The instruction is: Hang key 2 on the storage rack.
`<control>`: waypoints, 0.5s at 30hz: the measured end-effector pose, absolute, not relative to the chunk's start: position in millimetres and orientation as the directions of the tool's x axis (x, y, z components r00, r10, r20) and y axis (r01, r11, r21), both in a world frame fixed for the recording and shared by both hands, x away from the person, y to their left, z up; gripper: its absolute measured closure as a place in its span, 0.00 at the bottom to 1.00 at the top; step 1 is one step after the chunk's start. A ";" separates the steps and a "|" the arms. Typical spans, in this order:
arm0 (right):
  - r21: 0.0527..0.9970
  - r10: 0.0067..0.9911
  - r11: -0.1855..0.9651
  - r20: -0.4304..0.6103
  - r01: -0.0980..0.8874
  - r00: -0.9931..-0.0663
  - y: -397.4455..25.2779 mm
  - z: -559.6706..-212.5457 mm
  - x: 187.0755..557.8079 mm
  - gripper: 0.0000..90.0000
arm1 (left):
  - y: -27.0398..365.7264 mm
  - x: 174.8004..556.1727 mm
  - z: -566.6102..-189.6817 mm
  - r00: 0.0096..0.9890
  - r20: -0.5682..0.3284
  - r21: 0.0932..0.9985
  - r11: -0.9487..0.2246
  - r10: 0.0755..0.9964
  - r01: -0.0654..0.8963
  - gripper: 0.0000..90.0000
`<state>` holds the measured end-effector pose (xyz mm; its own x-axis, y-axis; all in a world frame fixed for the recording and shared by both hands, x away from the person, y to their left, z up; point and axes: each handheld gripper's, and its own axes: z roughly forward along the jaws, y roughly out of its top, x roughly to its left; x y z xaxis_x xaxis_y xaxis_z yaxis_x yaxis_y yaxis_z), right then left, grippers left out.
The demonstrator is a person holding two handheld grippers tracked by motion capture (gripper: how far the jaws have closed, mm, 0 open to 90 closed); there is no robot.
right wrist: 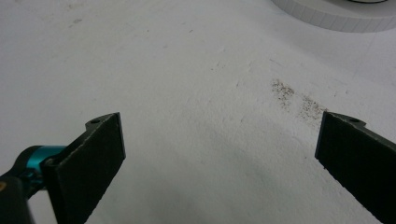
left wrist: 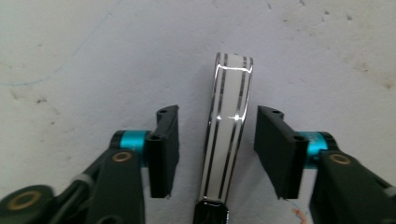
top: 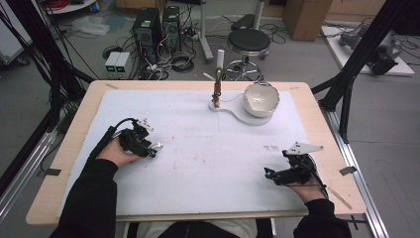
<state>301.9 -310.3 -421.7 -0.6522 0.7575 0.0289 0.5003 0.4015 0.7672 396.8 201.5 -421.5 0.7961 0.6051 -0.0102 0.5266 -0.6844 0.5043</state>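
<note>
White matte table (top: 198, 163); glossy striped flat handle (left wrist: 226, 135) between left claw (left wrist: 217, 154) jaws.

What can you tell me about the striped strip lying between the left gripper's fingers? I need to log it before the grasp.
The striped strip is a long, narrow, glossy piece, white with thin dark lines running along its length, and it looks like glazed ceramic or plastic. It widens slightly toward its squared far end and meets a dark shiny part at the near end. It lies flat on the white mat, between the left gripper's open fingers, with a gap on each side.
</note>
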 end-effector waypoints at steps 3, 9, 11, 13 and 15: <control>0.777 0.755 0.388 0.040 0.496 -0.655 -311.4 -419.9 301.2 0.01 | 203.4 398.3 -421.1 0.789 -0.033 0.514 -0.667 0.613 0.539 0.76; 0.775 0.757 0.390 0.038 0.497 -0.653 -313.2 -421.1 301.5 0.01 | 204.8 398.1 -420.0 0.793 -0.023 0.531 -0.665 0.608 0.525 0.83; 0.773 0.755 0.391 0.041 0.499 -0.655 -312.5 -421.6 301.8 0.01 | 206.0 396.4 -417.1 0.797 -0.016 0.548 -0.661 0.604 0.512 0.83; 0.770 0.749 0.397 0.042 0.499 -0.662 -311.4 -422.5 302.3 0.01 | 207.0 394.6 -412.8 0.801 -0.012 0.562 -0.659 0.598 0.500 0.83; 0.766 0.746 0.398 0.049 0.505 -0.664 -310.2 -423.0 302.6 0.01 | 209.4 392.1 -406.3 0.798 0.003 0.586 -0.647 0.603 0.487 0.83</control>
<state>302.6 -310.2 -423.0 -0.6637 0.7464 0.0491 0.5048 0.3984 0.7658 392.1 209.4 -406.3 0.7978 0.6029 0.0025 0.4872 -0.6472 0.5863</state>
